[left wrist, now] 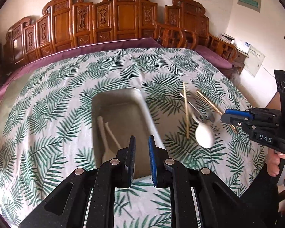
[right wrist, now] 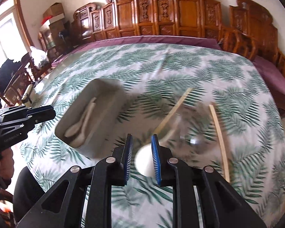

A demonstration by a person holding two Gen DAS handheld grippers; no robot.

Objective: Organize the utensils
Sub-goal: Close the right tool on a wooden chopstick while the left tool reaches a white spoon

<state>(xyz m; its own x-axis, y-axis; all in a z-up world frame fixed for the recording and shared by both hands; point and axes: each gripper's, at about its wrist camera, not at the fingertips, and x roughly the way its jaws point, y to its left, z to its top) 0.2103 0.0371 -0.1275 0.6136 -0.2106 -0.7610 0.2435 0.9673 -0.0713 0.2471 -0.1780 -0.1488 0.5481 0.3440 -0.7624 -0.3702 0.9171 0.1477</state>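
Observation:
A grey rectangular tray point(left wrist: 142, 102) sits mid-table with white spoons point(left wrist: 106, 133) lying in it; it also shows in the right wrist view point(right wrist: 104, 89) with the spoons point(right wrist: 81, 122). My left gripper point(left wrist: 142, 140) hangs open and empty over the tray's near end. A loose white spoon point(left wrist: 204, 134) lies on the cloth to the tray's right among wooden chopsticks point(left wrist: 186, 110) and a metal utensil point(left wrist: 209, 115). My right gripper point(right wrist: 141, 139) is open just above that spoon's bowl point(right wrist: 144, 163), not touching it. Chopsticks point(right wrist: 219, 138) lie to its right.
The table carries a leaf-print cloth point(left wrist: 57, 98). Carved wooden chairs point(left wrist: 123, 19) and purple cushions point(left wrist: 212, 57) line the far side. The right gripper's body point(left wrist: 256, 121) shows at the table's right edge. Boxes and a window point(right wrist: 1, 36) stand at left.

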